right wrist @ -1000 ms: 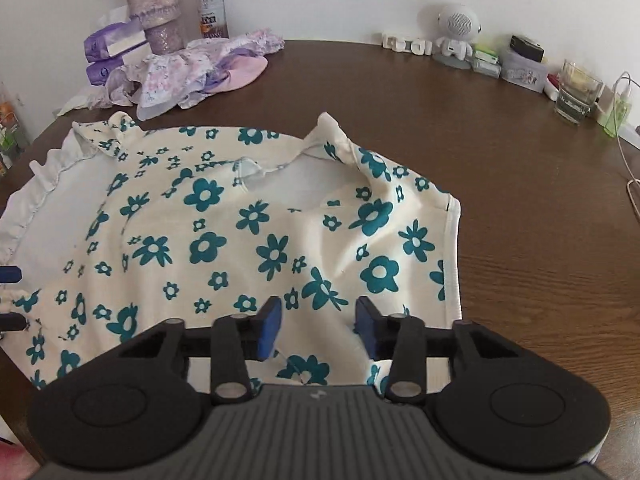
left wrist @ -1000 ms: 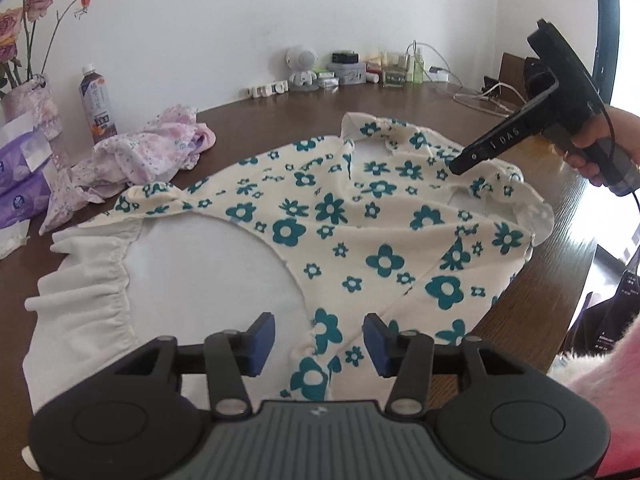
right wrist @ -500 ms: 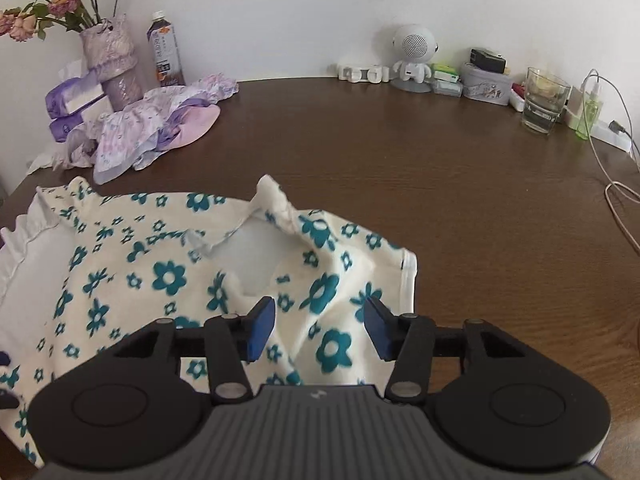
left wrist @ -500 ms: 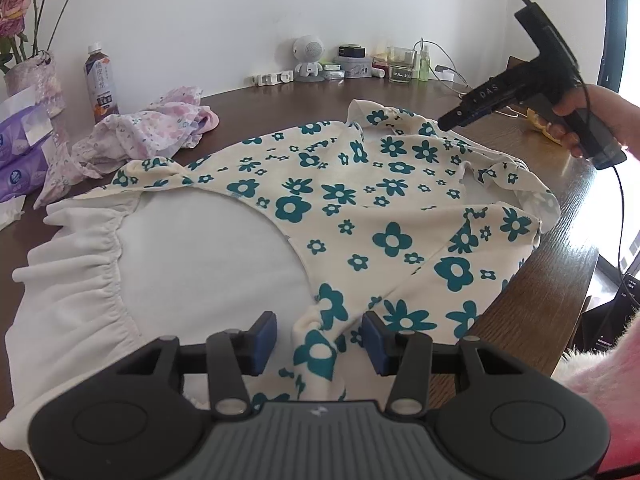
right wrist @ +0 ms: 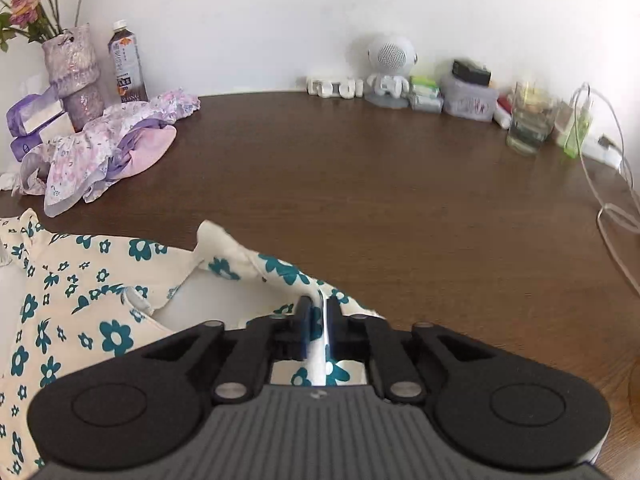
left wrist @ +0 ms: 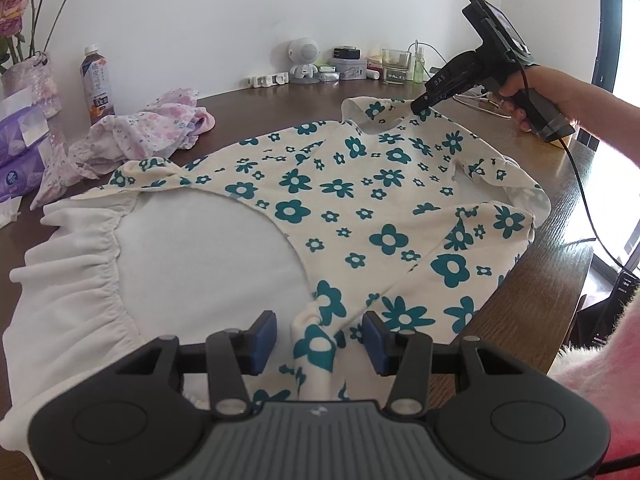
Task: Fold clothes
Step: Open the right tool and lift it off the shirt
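Note:
A cream garment with teal flowers [left wrist: 360, 216] lies spread on the brown table [right wrist: 400, 200], its white inner side with a gathered frill [left wrist: 80, 264] turned up at the left. My left gripper [left wrist: 318, 334] is open, with a raised fold of the floral cloth between its blue pads [left wrist: 264, 332]. My right gripper [right wrist: 319, 312] is shut on the garment's far corner [right wrist: 280, 272], which is lifted slightly off the table. In the left wrist view the right gripper [left wrist: 422, 104], held by a hand [left wrist: 536, 92], pinches that corner.
A crumpled pink and purple floral garment [left wrist: 148, 132] lies at the back left, near a bottle [left wrist: 98, 84], a vase of roses [right wrist: 74, 76] and purple tissue packs [left wrist: 20, 152]. Along the wall are a white robot figure [right wrist: 390, 68], small boxes, a glass [right wrist: 528, 120] and cables [right wrist: 612, 184]. The table edge [left wrist: 560, 264] runs at right.
My right gripper moved forward to the garment's far corner and shut on it, lifting it. The left gripper came nearer the cloth fold and stays open.

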`<state>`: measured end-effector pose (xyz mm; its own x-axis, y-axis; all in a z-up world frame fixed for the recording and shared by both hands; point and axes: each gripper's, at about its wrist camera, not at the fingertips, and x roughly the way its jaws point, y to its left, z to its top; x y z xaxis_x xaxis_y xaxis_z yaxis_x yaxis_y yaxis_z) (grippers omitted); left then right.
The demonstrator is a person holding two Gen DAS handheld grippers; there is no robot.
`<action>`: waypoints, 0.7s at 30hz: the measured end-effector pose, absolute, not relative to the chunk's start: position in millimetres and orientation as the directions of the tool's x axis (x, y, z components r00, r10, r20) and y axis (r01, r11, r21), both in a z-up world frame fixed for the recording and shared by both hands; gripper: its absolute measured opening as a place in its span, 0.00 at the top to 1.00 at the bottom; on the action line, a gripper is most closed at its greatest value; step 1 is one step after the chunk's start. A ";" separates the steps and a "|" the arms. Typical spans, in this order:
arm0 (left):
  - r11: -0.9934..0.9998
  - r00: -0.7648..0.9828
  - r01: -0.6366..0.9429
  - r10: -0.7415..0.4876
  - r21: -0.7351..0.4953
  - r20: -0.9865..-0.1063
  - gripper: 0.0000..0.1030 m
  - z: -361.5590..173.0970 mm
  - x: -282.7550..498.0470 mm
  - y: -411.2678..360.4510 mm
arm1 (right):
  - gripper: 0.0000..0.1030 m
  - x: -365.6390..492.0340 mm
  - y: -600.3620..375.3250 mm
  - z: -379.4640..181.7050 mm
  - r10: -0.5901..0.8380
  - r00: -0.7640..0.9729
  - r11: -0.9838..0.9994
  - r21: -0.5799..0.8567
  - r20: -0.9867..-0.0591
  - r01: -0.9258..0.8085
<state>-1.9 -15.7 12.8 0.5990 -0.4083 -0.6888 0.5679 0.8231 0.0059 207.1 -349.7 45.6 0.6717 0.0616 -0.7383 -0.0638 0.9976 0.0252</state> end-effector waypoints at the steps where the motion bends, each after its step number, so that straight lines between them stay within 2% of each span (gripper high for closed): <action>1: 0.823 0.599 0.568 -0.409 0.006 -0.689 0.55 12.8 -2.1 -15.8 | 0.76 208.3 -351.6 43.1 0.068 0.661 0.998 0.041 -0.747 -0.057; 3: 0.823 0.600 0.568 -0.409 0.005 -0.688 0.55 12.8 -2.5 -15.9 | 0.66 205.2 -356.2 39.9 0.080 0.648 0.997 0.071 -0.757 -0.041; 12: 0.823 0.601 0.568 -0.412 0.003 -0.685 0.55 12.6 -3.3 -15.2 | 0.65 146.0 -361.3 34.1 0.138 0.589 0.988 0.149 -0.796 -0.030; 13: 0.823 0.601 0.568 -0.413 0.003 -0.684 0.55 12.5 -3.3 -15.1 | 0.85 140.9 -360.6 32.5 0.143 0.586 0.988 0.152 -0.797 -0.035; 14: 0.823 0.601 0.568 -0.413 0.003 -0.684 0.55 12.5 -3.3 -15.0 | 1.00 136.2 -360.0 31.1 0.148 0.589 0.987 0.153 -0.794 -0.041; 18: 0.822 0.602 0.569 -0.414 0.004 -0.683 0.55 12.0 -3.2 -15.1 | 0.98 130.0 -361.0 34.8 0.128 0.617 0.991 0.131 -0.777 -0.041; 20: 0.823 0.603 0.569 -0.413 0.005 -0.682 0.55 11.8 -3.2 -15.1 | 0.89 125.4 -362.4 41.6 0.135 0.630 0.989 0.146 -0.764 -0.035; 21: 0.823 0.604 0.567 -0.413 0.005 -0.681 0.55 11.7 -3.6 -15.1 | 0.77 121.1 -363.7 45.4 0.139 0.634 0.987 0.157 -0.760 -0.029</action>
<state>-3.6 -15.1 11.7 0.6044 -0.4127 -0.6815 0.5674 0.8234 0.0045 121.1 -363.7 45.4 0.6343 0.1393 -0.7604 -0.0292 0.9872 0.1566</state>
